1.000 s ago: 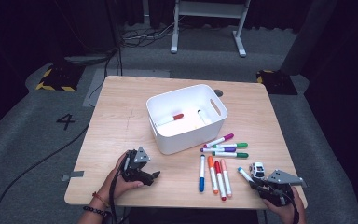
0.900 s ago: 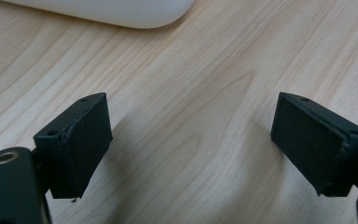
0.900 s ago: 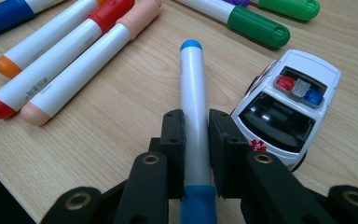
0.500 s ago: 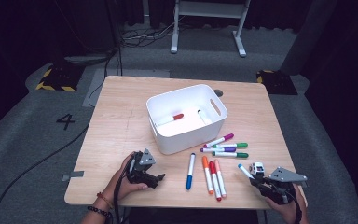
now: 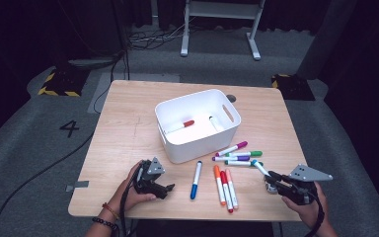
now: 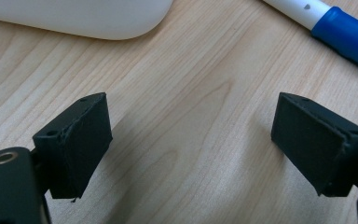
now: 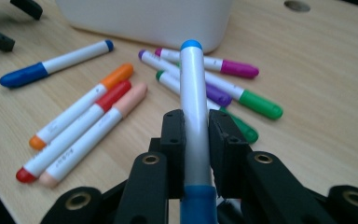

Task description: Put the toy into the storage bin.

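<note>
A white bin stands mid-table with a red marker and another marker inside. My right gripper, near the front right edge, is shut on a light-blue marker that points toward the bin. My left gripper is open on bare wood at the front left. A blue marker lies just right of it. Orange, red and peach markers lie side by side in front of the bin.
Magenta, green and purple markers lie fanned out right of the bin. The wooden table has bare room at the left and back. A round hole sits behind the bin.
The blue marker has shifted left, away from the orange, red and peach group. My left gripper has edged right. My right gripper keeps hold of the light-blue marker.
</note>
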Demonstrator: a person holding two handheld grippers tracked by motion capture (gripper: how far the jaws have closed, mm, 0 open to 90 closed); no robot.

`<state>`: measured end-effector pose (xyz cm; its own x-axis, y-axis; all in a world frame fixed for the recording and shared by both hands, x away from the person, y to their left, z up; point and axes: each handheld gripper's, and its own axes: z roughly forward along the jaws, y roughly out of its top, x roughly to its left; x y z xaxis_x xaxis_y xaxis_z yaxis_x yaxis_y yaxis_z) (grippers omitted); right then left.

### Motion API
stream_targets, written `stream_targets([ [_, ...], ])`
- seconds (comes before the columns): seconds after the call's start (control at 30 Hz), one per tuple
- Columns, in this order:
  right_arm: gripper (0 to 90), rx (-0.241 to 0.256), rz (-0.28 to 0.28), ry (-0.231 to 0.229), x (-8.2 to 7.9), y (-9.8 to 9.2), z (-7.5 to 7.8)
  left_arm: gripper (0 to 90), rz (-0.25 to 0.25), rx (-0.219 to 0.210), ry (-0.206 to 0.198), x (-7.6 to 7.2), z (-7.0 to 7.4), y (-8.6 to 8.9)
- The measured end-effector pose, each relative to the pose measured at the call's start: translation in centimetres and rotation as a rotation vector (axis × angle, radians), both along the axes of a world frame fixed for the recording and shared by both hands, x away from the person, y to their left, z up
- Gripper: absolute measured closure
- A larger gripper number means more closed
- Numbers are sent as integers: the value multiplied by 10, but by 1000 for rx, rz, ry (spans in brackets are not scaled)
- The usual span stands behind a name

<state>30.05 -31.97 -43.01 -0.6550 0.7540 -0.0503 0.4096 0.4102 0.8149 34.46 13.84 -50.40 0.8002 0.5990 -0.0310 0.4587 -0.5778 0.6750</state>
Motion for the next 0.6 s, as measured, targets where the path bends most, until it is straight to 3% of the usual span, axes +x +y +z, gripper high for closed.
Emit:
stream_targets([
  [0.3, 769, -9, 25, -72, 24, 13, 36, 122, -7, 2, -4, 1, 0, 0],
  [0.6, 769, -44, 65, -118, 48, 40, 66, 122, -6, 1, -2, 1, 0, 0],
])
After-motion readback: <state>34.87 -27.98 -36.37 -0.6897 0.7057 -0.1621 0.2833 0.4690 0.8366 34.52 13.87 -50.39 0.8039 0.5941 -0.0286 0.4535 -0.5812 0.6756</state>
